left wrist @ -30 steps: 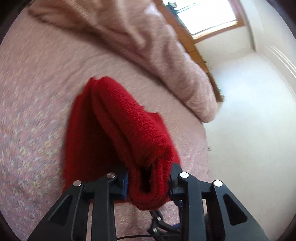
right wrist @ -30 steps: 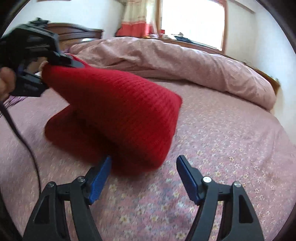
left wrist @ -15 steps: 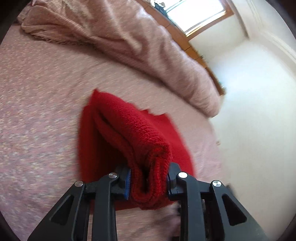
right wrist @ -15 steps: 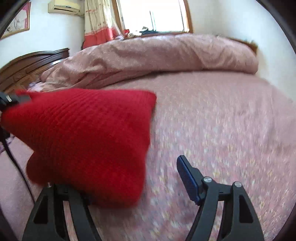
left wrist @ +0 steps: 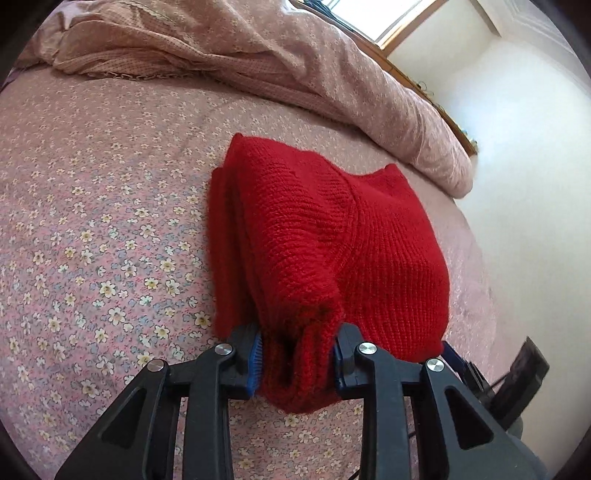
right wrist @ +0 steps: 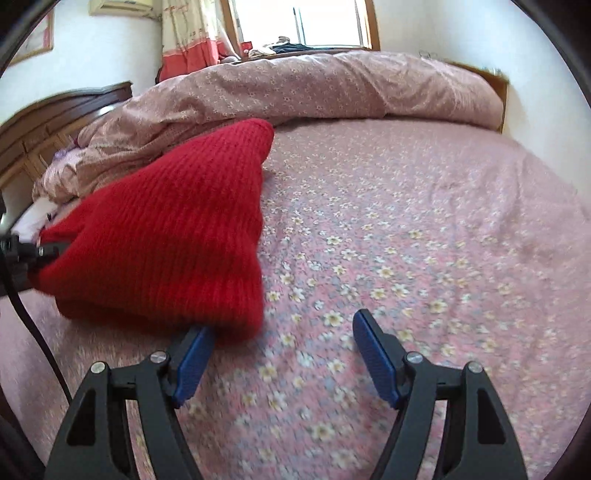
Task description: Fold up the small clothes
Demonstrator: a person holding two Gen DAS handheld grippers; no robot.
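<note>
In the left wrist view, the flowered bedsheet [left wrist: 92,229] fills the nine o'clock side in sharp focus. At centre, the red knit garment [left wrist: 332,229] lies doubled over on the sheet, and a bunched fold of it runs down to six o'clock into the left gripper [left wrist: 297,360]. Both blue pads press into the knit, so the tongs are clenched on it, though they are easing apart at this moment. How many layers sit in the pinch cannot be told; the fold hides its own inside. A rumpled pink quilt [left wrist: 295,62] crosses from eleven to two o'clock, with only a corner of the window [left wrist: 369,22] showing at one o'clock. At four o'clock a dark object is cut off by the rim and cannot be identified.

In the right wrist view, a dark wooden headboard [right wrist: 48,125] sits at ten o'clock. At nine o'clock the other gripper's black body is mostly cropped. The garment spreads from nine o'clock toward centre, its near edge blurred and overlapping the tip of the left finger [right wrist: 194,356]. The right gripper [right wrist: 284,354] stands released, with only bedsheet between its pads, at six o'clock. The sheet nearest it is smeared.
</note>
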